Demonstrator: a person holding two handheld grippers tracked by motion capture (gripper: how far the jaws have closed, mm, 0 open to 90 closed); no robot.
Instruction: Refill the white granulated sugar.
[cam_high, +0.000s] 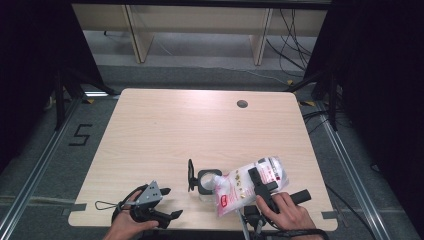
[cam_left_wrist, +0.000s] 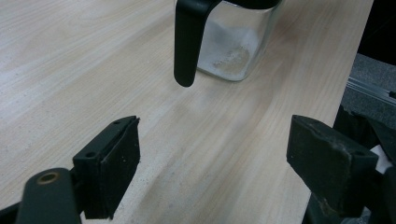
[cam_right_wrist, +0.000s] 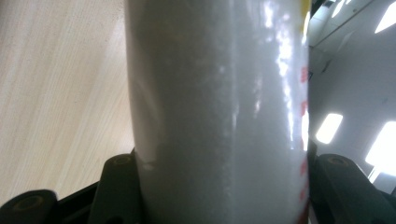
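Gripping a bag (cam_high: 249, 186) of white powder near the desk's (cam_high: 165, 135) front edge, the right gripper (cam_high: 257, 181) has its jaws pressed against the bag's two sides, as the right gripper view shows, where the bag (cam_right_wrist: 219, 112) stands between them. In the high view the bag is tilted, its lower end toward the jar (cam_high: 208, 182); whether the two touch I cannot tell. The jar, of clear glass with a black rim and an open lid (cam_high: 190, 175) standing at its left, sits near the middle of the front edge. The left gripper (cam_high: 167, 202) is held by the left hand (cam_high: 127, 220) at the front left, jaws wide apart and holding nothing. In the left gripper view the jar (cam_left_wrist: 233, 42) lies ahead, holding a little white powder, its black handle (cam_left_wrist: 187, 42) hanging down in front.
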